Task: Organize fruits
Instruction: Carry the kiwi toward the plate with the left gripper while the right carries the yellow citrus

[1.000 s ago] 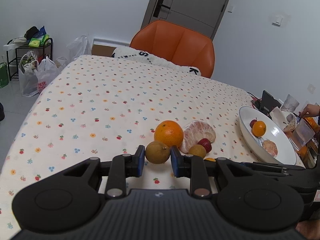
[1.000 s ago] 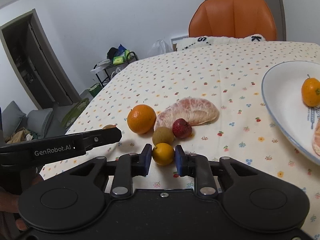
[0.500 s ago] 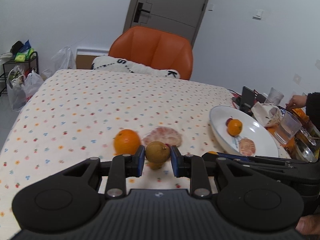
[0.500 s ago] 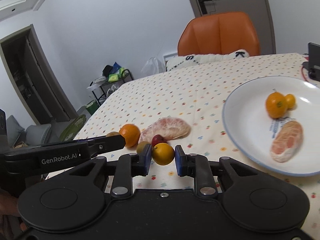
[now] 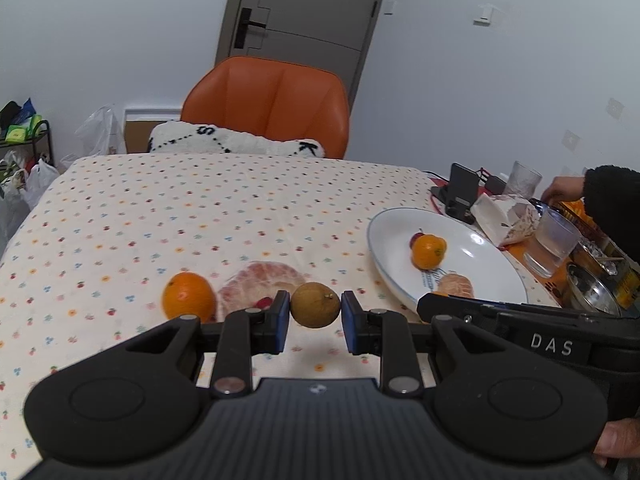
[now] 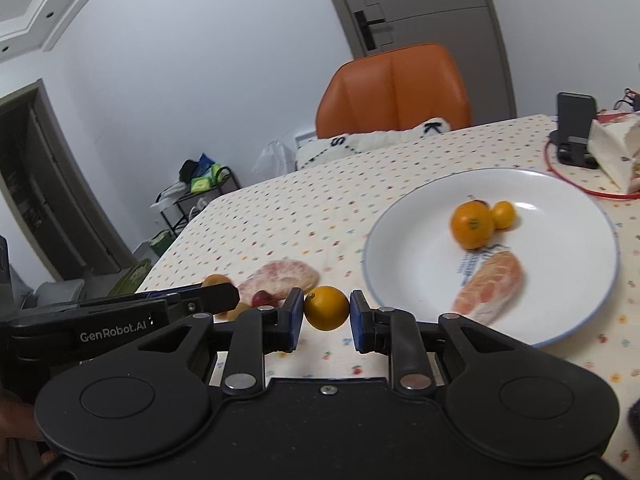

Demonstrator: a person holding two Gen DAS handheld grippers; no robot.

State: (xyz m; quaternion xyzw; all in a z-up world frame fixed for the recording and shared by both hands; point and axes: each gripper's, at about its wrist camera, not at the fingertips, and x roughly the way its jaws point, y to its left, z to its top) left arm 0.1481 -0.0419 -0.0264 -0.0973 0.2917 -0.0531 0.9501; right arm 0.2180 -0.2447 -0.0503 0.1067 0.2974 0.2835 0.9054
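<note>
My left gripper (image 5: 315, 305) is shut on a brown round fruit (image 5: 315, 305), held above the tablecloth. My right gripper (image 6: 326, 308) is shut on a small yellow-orange fruit (image 6: 326, 308), lifted just left of the white plate (image 6: 400, 216). On the plate lie an orange (image 6: 472, 220), a small yellow fruit (image 6: 503, 213) and a peeled citrus piece (image 6: 494, 282). Left on the cloth are an orange (image 5: 188, 296), a peeled pomelo piece (image 5: 260, 280) and a small red fruit (image 5: 264, 303), partly hidden behind my left fingers.
An orange chair (image 5: 266, 108) with a white cushion (image 5: 236, 144) stands at the table's far side. A phone stand (image 5: 462, 194), glasses (image 5: 556, 240), a paper bag (image 5: 504, 216) and a pot (image 5: 592, 292) crowd the right edge, where a person's sleeve (image 5: 612, 204) reaches in.
Both grippers have risen off the cloth with their fruits and swung right toward the plate. The remaining fruits on the cloth now lie lower and to the left.
</note>
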